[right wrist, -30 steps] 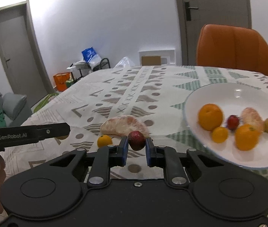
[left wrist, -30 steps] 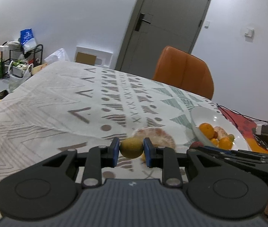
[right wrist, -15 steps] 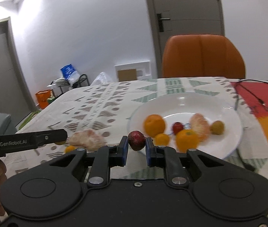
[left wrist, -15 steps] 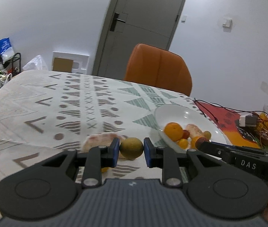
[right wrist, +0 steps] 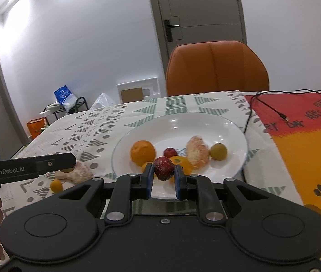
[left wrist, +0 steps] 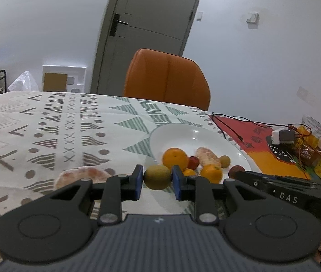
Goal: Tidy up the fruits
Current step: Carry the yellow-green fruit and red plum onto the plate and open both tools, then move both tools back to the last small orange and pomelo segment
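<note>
Table [left wrist: 47, 122] under patterned cloth. White plate [right wrist: 205, 124] far right on it, holding orange [right wrist: 142, 151] and other fruits. My left gripper [left wrist: 157, 178] clamped on green fruit [left wrist: 157, 176], near plate's left rim. My right gripper [right wrist: 164, 172] clamped on red fruit [right wrist: 163, 168], over plate's near edge.

Black left gripper [left wrist: 157, 179], blue pads, silver screws, right gripper [right wrist: 164, 174] marked "DAS"
</note>
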`<state>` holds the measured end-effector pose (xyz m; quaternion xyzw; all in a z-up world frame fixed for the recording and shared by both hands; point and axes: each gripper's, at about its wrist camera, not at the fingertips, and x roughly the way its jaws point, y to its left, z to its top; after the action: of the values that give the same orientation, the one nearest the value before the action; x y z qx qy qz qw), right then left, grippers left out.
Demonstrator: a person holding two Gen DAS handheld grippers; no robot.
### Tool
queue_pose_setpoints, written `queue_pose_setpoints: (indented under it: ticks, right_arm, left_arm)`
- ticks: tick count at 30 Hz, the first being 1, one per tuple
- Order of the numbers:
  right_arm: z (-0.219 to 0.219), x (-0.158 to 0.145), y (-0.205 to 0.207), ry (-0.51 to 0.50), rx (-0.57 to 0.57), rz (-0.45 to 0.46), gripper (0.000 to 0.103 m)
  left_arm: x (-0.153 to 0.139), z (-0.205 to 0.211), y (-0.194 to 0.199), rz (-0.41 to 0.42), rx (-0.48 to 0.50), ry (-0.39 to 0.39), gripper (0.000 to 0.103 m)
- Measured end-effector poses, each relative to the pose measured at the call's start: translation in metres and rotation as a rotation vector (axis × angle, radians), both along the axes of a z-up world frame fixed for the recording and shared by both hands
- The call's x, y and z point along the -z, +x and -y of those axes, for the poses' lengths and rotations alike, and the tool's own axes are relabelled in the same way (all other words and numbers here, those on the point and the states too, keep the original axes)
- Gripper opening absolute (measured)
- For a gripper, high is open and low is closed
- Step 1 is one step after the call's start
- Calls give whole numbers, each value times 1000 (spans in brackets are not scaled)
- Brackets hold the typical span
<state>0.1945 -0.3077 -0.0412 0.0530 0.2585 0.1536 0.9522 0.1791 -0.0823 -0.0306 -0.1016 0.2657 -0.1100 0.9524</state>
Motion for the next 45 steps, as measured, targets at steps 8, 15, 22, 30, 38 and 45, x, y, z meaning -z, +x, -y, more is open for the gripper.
queue_pose_setpoints:
  ticks: [8, 15, 22, 30, 38, 45]
  right_arm:
    - [21, 1, 3, 30, 70, 14, 26]
    - [24, 4, -2, 27, 60, -3, 29]
    - [24, 5, -4, 32, 45, -17, 34]
    - [24, 7, -5, 38, 40, -25, 44]
    - [15, 7, -6, 43, 13, -25, 51]
    - [4, 4, -8, 44, -12, -20, 63]
  left_arm:
    - [2, 20, 7, -5, 45, 8, 26]
    - [2, 39, 19, -1, 85, 17, 26]
    - [3, 55, 29, -5, 116, 25, 26]
    - [-2, 52, 29, -3, 98, 22, 38]
    - [-3, 10, 19, -33, -21, 15, 69]
    - [-8, -22, 6, -27, -113, 27, 85]
